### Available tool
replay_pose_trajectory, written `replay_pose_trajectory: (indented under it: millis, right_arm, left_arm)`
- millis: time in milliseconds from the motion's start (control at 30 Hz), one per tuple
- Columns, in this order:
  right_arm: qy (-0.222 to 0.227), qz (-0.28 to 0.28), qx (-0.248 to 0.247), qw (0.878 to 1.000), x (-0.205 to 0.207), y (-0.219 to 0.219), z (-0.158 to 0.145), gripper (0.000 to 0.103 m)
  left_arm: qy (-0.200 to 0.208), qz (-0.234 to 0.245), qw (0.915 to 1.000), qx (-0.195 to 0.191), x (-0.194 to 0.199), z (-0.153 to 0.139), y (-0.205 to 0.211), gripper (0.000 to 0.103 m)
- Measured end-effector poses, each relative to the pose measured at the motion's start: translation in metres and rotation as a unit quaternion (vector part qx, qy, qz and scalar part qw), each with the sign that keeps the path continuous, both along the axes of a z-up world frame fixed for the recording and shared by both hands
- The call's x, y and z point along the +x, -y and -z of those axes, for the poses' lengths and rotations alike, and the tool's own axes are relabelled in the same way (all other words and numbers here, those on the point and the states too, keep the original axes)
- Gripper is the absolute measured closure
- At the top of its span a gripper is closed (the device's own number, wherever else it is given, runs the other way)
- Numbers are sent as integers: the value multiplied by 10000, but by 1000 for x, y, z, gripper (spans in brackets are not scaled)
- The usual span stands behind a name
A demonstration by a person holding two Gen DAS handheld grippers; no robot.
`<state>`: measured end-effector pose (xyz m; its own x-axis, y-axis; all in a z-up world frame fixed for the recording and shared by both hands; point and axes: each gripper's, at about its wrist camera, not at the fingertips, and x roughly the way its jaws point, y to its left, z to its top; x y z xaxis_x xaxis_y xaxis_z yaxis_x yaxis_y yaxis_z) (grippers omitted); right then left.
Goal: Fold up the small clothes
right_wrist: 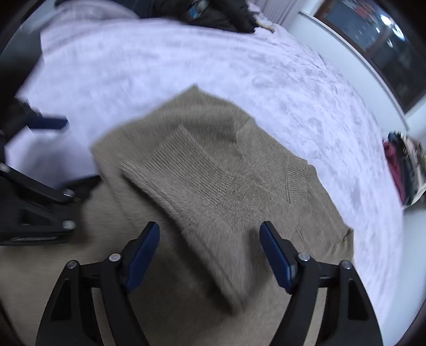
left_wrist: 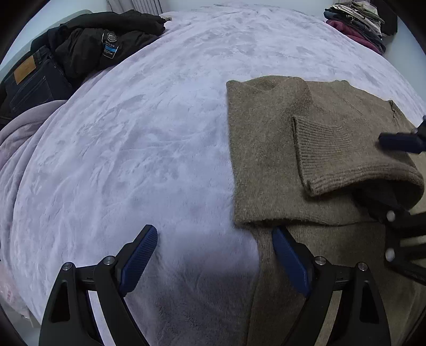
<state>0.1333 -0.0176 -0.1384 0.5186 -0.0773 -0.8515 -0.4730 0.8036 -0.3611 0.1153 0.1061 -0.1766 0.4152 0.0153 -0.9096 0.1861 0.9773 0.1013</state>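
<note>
I held my left gripper (left_wrist: 214,239) tilted down over the bed, its jaws spread wide with nothing between them: the left finger hung over the bare lilac blanket (left_wrist: 133,133), while the right finger (left_wrist: 290,255) sat at the near left edge of the brown sweater (left_wrist: 266,149), just below the fold; whether it touched the knit I could not tell. The sweater lay ahead and to the right of that gripper, flat on the blanket and partly folded, with a ribbed sleeve cuff (left_wrist: 322,149) laid across its top. Far ahead on the left, well apart from the sweater, a heap of dark clothes (left_wrist: 87,45) and a pair of jeans (left_wrist: 29,79) rested on the blanket, and far ahead on the right stood a stack of folded clothes (left_wrist: 356,24). My right gripper (right_wrist: 210,239) also pointed down at the sweater (right_wrist: 306,202), its jaws apart and gripping nothing, though the folded ribbed sleeve (right_wrist: 191,170) ran from just ahead into the gap between them; this view was blurred. In it, my left gripper (right_wrist: 50,123) showed off to the left, at the sweater's edge. The folded stack (right_wrist: 404,170) lay far to its right, near the edge of the blanket (right_wrist: 186,58).
</note>
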Motion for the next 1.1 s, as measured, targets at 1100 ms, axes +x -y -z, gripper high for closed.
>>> replay_pose_trajectory:
  millis: [1100]
  right_arm:
    - [-66,3659,4987,7857,-46,289,5,94]
  left_arm:
    - [74,-425,9980,461,95,11,2,12]
